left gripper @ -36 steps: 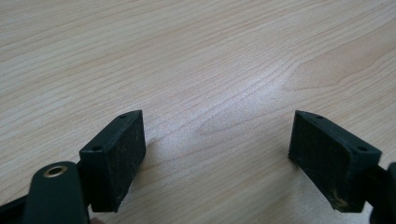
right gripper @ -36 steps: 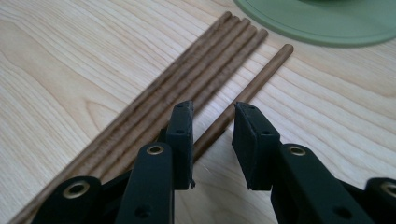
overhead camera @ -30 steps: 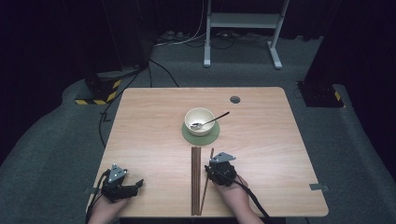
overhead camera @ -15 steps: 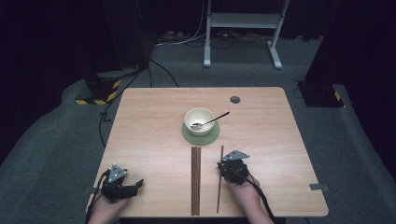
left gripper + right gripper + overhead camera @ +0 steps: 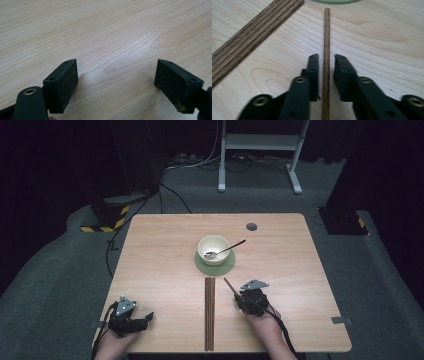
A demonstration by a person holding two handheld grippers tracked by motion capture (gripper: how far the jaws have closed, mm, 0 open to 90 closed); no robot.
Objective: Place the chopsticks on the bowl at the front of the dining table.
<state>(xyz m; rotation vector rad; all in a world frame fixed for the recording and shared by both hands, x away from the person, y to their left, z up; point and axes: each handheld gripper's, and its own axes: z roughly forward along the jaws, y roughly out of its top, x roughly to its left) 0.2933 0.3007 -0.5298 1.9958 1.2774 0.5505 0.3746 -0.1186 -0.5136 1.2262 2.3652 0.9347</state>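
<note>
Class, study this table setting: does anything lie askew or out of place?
Yes. One chopstick lies apart from the other chopsticks, which sit straight and packed together at the table's middle. In the high view it slants toward the green mat. It runs between the jaws of the right gripper, which have just been opening.

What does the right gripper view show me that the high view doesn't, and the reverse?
Right gripper view: the right gripper's jaws, which have just been opening, flank the loose stick with a gap showing, not clamping it. High view: the bowl, its spoon, and the left gripper at the table's near left corner. Both: that stick, the paired sticks beside it, the green mat.
</note>
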